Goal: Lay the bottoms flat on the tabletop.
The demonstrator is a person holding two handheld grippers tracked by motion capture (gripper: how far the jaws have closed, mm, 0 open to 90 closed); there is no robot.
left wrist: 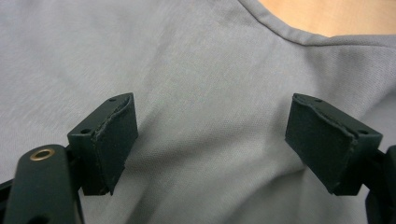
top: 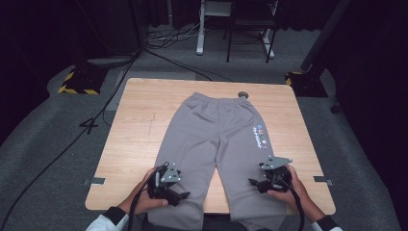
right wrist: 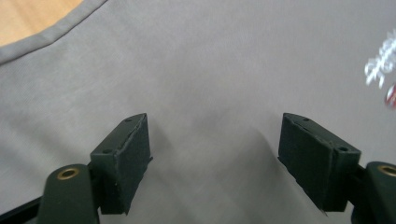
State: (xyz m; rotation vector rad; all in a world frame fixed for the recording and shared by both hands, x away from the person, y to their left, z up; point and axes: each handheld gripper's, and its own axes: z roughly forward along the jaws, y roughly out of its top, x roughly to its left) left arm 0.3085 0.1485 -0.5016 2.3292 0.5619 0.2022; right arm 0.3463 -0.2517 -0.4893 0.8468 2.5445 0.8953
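Grey trousers (top: 219, 134) lie flat on the wooden table (top: 134, 125), waistband at the far end and leg ends hanging over the near edge. A small coloured print (top: 261, 136) marks the right leg. My left gripper (top: 182, 196) hovers over the left leg near the front edge, its jaws wide apart. In the left gripper view, my left gripper (left wrist: 210, 109) has only grey cloth (left wrist: 196, 60) below it and nothing pinched. My right gripper (top: 253, 183) sits over the right leg. In its own view my right gripper (right wrist: 215, 123) is open above the fabric (right wrist: 224, 56), with the print (right wrist: 380, 65) at the right.
A small dark round object (top: 243, 94) rests at the table's far edge by the waistband. Bare wood (top: 288, 115) flanks the trousers on both sides. Cables (top: 72, 139), stand bases with yellow-black stripes (top: 77, 86) and a white desk frame (top: 200, 29) occupy the grey floor beyond.
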